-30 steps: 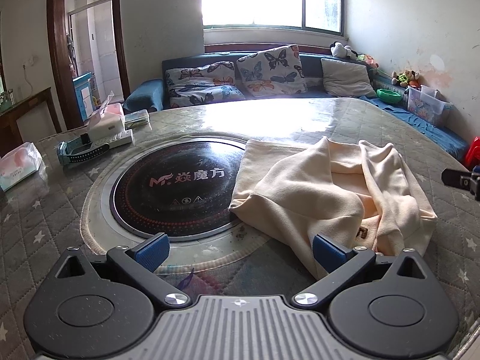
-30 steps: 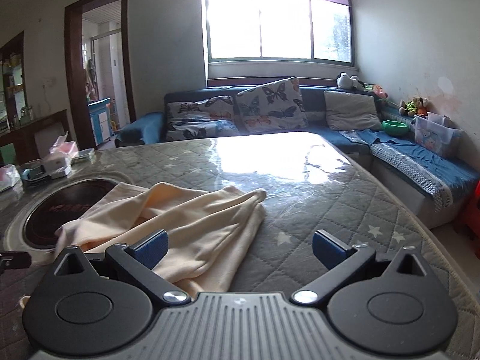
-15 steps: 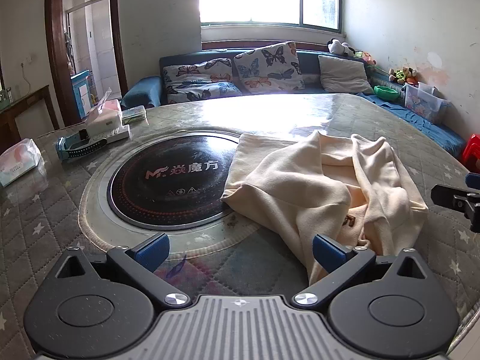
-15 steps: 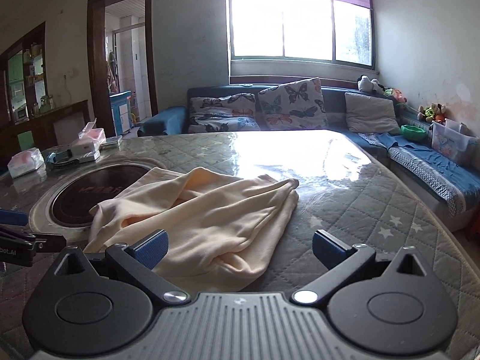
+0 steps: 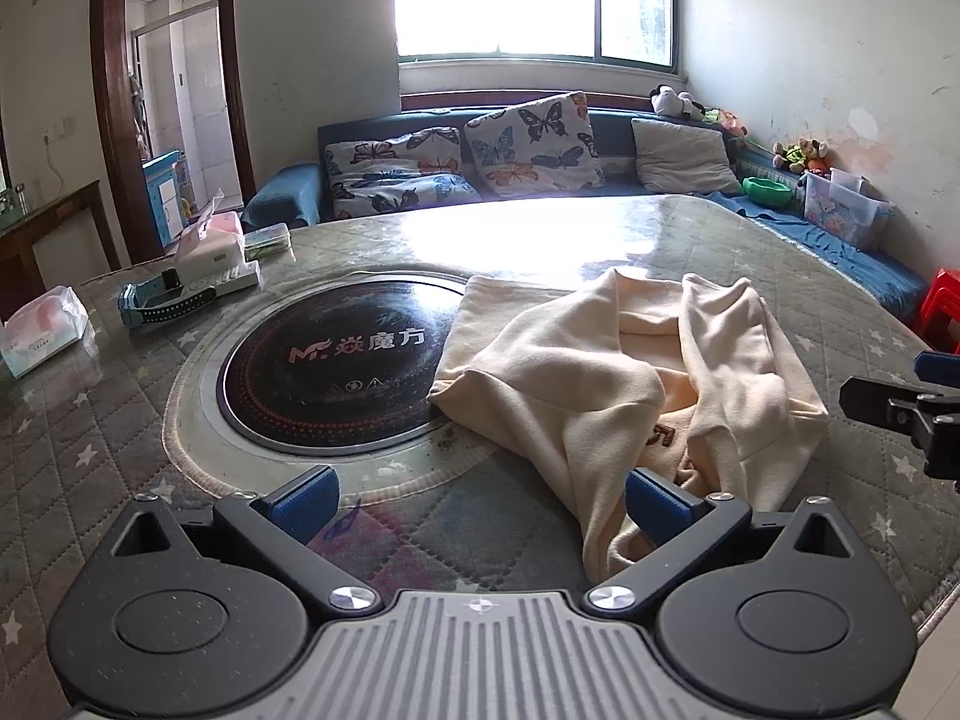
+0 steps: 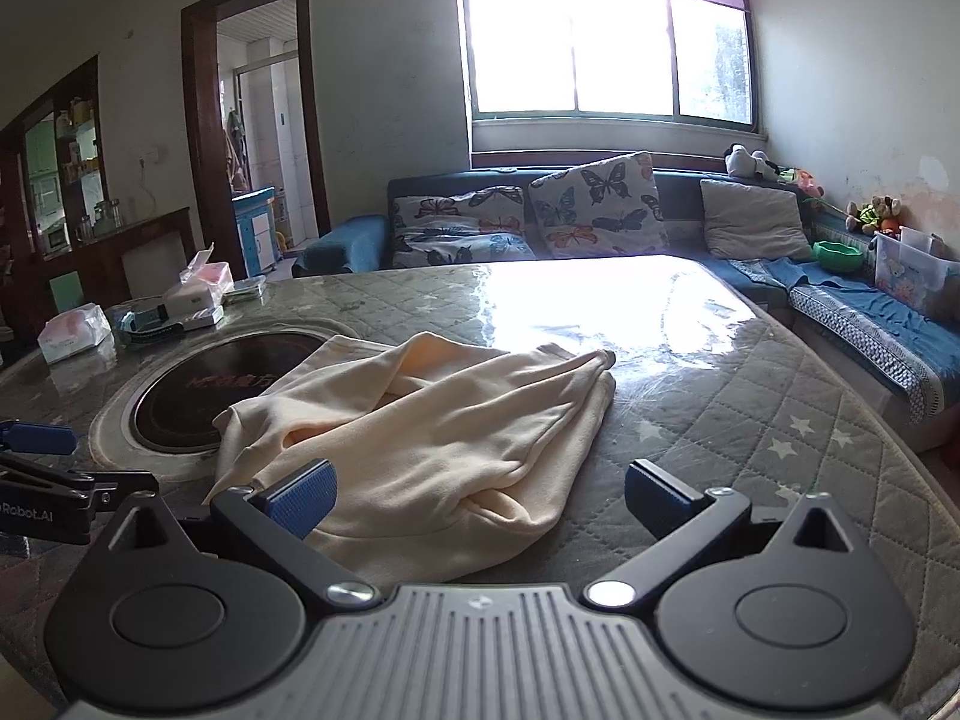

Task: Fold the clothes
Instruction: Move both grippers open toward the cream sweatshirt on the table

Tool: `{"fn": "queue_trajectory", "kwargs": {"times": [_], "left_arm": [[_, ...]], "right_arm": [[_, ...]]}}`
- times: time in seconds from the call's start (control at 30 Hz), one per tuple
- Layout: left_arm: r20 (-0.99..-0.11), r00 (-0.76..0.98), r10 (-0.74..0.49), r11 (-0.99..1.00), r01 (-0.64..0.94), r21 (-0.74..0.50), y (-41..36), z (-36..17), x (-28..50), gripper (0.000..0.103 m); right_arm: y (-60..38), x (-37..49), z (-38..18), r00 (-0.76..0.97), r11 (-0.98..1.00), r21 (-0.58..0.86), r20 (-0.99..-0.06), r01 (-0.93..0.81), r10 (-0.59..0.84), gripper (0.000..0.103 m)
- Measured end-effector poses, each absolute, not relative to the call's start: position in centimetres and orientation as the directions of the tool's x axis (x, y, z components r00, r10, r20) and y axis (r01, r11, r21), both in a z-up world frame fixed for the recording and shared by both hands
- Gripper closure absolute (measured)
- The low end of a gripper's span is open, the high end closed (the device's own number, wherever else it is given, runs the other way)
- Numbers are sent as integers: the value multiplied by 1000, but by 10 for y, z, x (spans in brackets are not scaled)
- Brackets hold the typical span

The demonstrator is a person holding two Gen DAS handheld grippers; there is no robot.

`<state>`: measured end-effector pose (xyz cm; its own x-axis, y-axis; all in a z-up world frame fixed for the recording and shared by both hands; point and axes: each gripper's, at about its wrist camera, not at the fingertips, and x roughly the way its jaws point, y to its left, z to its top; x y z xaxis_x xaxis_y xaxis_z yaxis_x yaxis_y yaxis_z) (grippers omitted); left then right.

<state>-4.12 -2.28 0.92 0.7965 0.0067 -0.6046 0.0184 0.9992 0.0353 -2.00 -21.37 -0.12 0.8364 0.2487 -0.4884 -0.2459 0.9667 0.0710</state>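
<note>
A cream-coloured garment (image 5: 630,384) lies crumpled on the round quilted table (image 5: 90,456), its left edge over the black hob. In the right wrist view the same garment (image 6: 432,438) sits in front and to the left. My left gripper (image 5: 480,498) is open near the table's front edge, its right finger at the garment's near hem. My right gripper (image 6: 480,489) is open with the garment's near edge under its left finger. Each gripper shows at the other view's border: the right gripper (image 5: 906,414) and the left gripper (image 6: 42,480).
A black round hob (image 5: 336,366) is set in the table's middle. Tissue packs (image 5: 42,330), a blue watch (image 5: 162,297) and a white box (image 5: 210,252) lie at the table's left. A blue sofa with butterfly cushions (image 5: 528,144) stands behind. A red stool (image 5: 942,312) stands at the right.
Both grippers have drawn back and shifted, so the garment sits nearer the centre in the right wrist view. Both stay open. The garment itself has not moved.
</note>
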Motion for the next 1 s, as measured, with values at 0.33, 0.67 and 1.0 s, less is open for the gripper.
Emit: {"fn": "queue_trajectory", "kwargs": {"times": [0.33, 0.67, 1.0], "left_arm": [[-612, 791, -10, 998, 42, 38, -27, 10, -31, 0], [-614, 790, -15, 997, 60, 52, -36, 17, -2, 0], [-633, 774, -12, 995, 69, 66, -42, 16, 27, 0]], "right_arm": [[-209, -15, -1, 828, 963, 66, -497, -260, 258, 0], [-203, 5, -4, 805, 955, 67, -523, -289, 281, 0], [-204, 28, -7, 790, 955, 79, -545, -285, 280, 0]]}}
